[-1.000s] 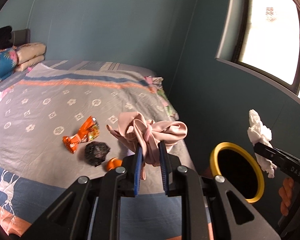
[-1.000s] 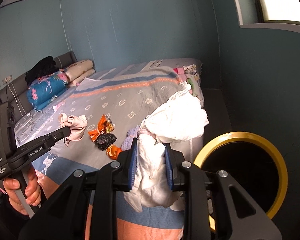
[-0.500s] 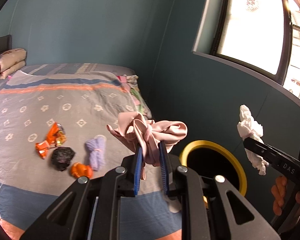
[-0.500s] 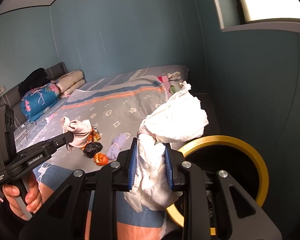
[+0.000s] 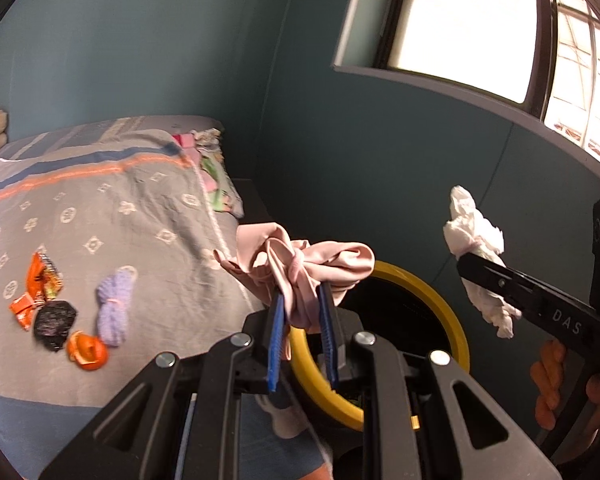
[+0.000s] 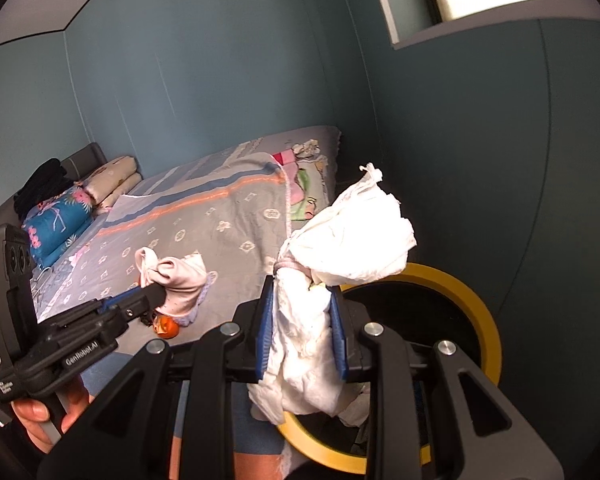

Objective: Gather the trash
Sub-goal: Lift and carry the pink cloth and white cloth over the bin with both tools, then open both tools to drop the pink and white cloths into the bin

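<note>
Yellow-rimmed bin (image 5: 456, 332), dark interior unreadable

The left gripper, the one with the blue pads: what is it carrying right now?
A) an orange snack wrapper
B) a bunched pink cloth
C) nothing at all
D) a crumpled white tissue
B: the left gripper is shut on a bunched pink cloth, while the white tissue sits in the right gripper and the orange snack wrapper lies on the bed.

bin (image 5: 456, 320) right of bed (image 5: 100, 208) (litter (image 5: 54, 318) on it)
</note>
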A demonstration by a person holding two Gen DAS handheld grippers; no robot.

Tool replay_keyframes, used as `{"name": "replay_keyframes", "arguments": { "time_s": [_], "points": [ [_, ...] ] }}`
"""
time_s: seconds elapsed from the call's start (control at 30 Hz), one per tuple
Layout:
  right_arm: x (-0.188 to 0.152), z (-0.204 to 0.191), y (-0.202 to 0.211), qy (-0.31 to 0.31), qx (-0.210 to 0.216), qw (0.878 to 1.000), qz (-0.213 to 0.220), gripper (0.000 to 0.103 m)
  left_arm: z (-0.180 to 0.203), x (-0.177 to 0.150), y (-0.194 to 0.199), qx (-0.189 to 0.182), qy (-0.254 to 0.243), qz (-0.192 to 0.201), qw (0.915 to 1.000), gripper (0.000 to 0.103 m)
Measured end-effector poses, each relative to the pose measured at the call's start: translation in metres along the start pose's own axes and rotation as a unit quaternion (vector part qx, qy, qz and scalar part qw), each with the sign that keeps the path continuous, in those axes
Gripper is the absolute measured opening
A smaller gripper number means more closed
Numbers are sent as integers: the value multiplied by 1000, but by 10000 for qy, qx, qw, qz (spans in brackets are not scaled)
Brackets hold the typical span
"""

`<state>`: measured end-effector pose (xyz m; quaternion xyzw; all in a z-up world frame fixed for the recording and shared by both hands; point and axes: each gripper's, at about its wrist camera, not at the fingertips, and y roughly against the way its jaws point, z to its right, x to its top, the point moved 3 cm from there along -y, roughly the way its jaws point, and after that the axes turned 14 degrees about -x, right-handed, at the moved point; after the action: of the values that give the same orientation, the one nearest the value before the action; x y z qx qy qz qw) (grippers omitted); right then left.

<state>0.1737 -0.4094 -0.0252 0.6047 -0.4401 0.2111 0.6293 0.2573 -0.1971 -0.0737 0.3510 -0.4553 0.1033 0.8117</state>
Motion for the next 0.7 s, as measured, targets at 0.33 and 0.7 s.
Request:
{"name": "replay_keyframes", "arguments": {
  "time_s": [0.33,0.7],
  "points": [
    [-7,42,-53,-444,-231,9974,-523,24,12,-16,-69,-238,73,-488,9985,16],
    [-23,76,-84,-771,-428,9926,-838,37,11,-32,-102,-465,229,-741,9959,34]
  ]
}}
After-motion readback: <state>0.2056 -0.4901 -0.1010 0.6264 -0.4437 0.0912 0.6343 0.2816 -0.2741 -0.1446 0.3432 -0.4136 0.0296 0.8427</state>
